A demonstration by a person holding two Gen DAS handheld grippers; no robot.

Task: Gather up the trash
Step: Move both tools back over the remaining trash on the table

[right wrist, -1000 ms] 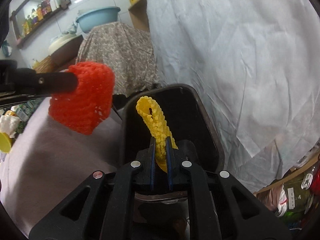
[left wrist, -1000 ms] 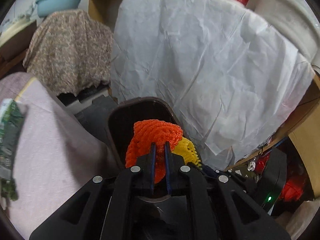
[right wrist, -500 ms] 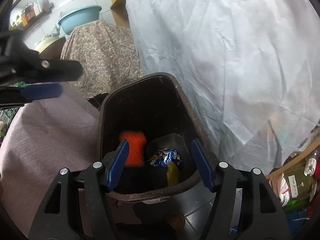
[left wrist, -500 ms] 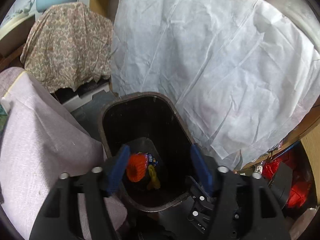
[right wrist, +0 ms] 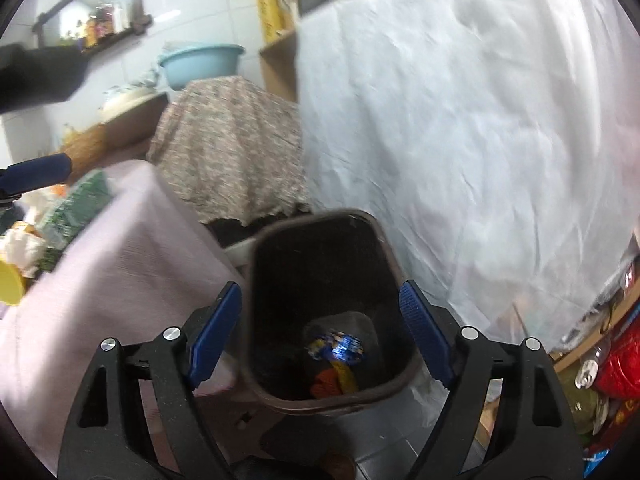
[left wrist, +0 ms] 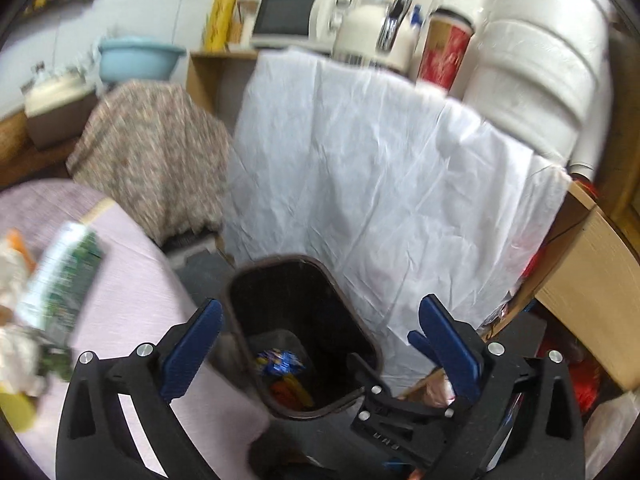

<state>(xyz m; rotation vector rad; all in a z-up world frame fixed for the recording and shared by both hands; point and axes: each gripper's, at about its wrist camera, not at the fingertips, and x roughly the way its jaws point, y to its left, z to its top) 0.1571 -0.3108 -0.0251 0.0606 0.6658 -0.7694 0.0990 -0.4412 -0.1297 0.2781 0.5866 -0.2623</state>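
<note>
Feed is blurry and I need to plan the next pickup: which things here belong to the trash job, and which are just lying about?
Job:
- bin, with a blue wrapper, orange net and yellow net inside
- green packet and white crumpled paper on the pink tablecloth
- left tool, right tool, both open

Lying about:
- white sheet
- blue basin
- microwave
- floral cloth

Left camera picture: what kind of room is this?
Probably a cluttered home kitchen or utility corner: a microwave on a shelf, a blue basin, and a dark trash bin on the floor with wrappers inside.
</note>
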